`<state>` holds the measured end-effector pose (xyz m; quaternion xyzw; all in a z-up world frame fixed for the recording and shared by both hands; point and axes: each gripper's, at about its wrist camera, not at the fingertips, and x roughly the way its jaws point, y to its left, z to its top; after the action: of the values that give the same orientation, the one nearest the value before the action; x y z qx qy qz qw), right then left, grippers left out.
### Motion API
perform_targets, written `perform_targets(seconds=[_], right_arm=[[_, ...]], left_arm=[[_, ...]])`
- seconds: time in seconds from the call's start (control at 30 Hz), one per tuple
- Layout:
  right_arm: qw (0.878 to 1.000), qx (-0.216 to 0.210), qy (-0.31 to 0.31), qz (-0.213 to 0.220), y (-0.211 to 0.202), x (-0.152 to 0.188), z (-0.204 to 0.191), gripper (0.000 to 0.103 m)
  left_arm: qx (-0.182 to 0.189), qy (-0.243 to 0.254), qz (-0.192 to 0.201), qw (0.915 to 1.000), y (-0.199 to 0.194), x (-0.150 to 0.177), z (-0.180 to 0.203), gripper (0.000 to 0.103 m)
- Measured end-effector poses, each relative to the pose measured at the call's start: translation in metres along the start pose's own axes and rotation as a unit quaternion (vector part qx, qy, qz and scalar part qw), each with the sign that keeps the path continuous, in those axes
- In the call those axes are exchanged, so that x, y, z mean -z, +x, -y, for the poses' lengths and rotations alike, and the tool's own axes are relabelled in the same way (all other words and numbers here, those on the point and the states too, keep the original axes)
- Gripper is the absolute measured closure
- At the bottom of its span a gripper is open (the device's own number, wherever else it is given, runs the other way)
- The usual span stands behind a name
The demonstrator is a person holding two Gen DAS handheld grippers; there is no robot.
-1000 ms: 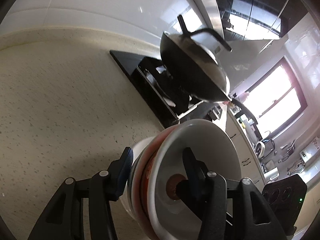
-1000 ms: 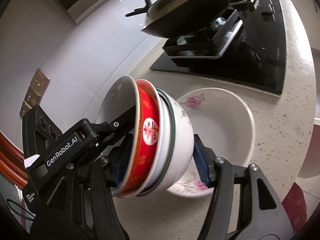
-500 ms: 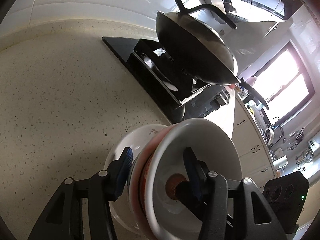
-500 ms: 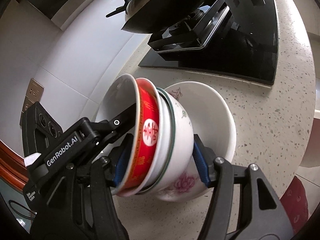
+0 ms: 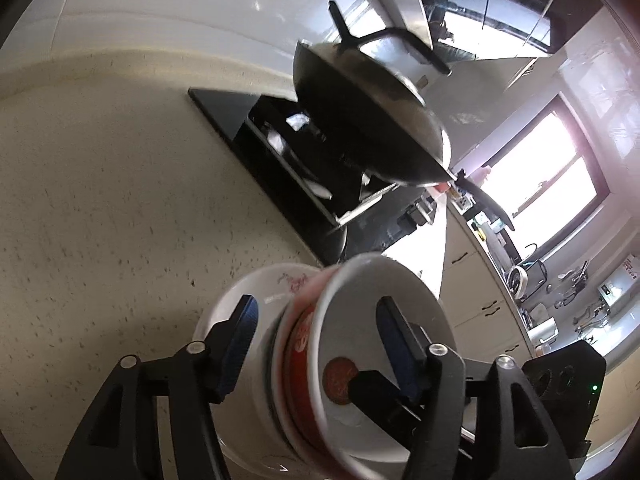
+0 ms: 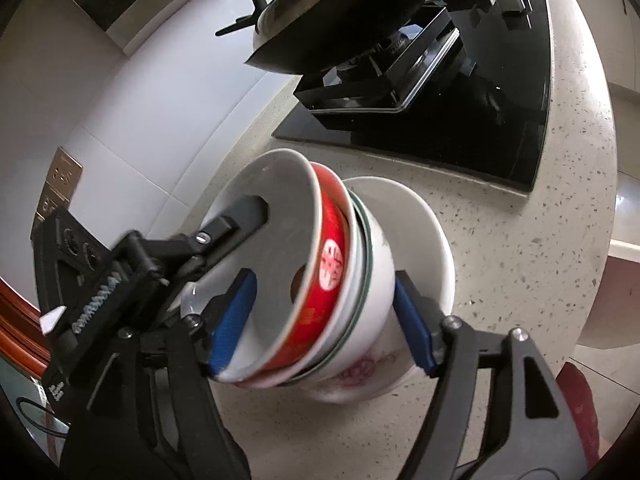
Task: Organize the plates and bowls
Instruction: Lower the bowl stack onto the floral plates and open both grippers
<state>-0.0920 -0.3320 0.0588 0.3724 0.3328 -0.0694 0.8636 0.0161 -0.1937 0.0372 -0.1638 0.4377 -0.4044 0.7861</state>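
Both claws, left gripper [image 5: 316, 344] and right gripper [image 6: 324, 316], clamp the nested bowl stack [image 6: 340, 280], tilted into the floral bowl [image 6: 424, 240] near the counter's [image 6: 520, 240] hob-side edge. Seating and release remain.

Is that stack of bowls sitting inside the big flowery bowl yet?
Cannot tell. The right wrist view shows the stack of bowls tilted into the flowery bowl, hiding any contact.

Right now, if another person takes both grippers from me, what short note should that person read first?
Left gripper and right gripper: both shut on the stack of bowls, tilted on its side.
The stack sits partly inside the big flowered bowl on the counter, beside the stove with its wok.
Done: small bowls nested together.
Left: probably level the stack, settle it in the big bowl, open the fingers.
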Motion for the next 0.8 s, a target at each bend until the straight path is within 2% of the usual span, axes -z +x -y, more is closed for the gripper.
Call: perform_targets(seconds=[0.07, 0.13, 0.23, 0.3, 0.43, 0.5, 0.8], right_arm=[[1.0, 0.013, -0.015, 0.001, 0.0, 0.0, -0.003, 0.031], [0.999, 0.032, -0.036, 0.003, 0.001, 0.001, -0.008, 0.029], [0.998, 0.033, -0.046, -0.001, 0.002, 0.002, -0.008, 0.028], [0.998, 0.037, -0.051, -0.001, 0.002, 0.0, -0.008, 0.028], [0.992, 0.069, -0.097, 0.037, -0.012, -0.004, -0.021, 0.027], [0.989, 0.084, -0.107, 0.056, -0.019, -0.006, -0.024, 0.024], [0.985, 0.099, -0.094, 0.103, -0.04, -0.011, -0.013, 0.019]], left_arm=[[0.005, 0.007, 0.004, 1.0, -0.002, 0.0, 0.003, 0.031], [-0.003, 0.017, 0.007, 0.9998, -0.003, 0.001, 0.007, 0.031], [-0.018, 0.03, 0.012, 0.9993, -0.002, 0.002, 0.011, 0.03], [-0.014, 0.027, 0.007, 0.9995, -0.002, 0.002, 0.009, 0.03], [-0.017, 0.03, 0.016, 0.9993, -0.006, 0.001, 0.008, 0.029], [-0.017, 0.026, 0.024, 0.9992, -0.01, 0.0, 0.008, 0.028], [-0.037, 0.027, 0.042, 0.998, -0.017, -0.002, 0.003, 0.027]])
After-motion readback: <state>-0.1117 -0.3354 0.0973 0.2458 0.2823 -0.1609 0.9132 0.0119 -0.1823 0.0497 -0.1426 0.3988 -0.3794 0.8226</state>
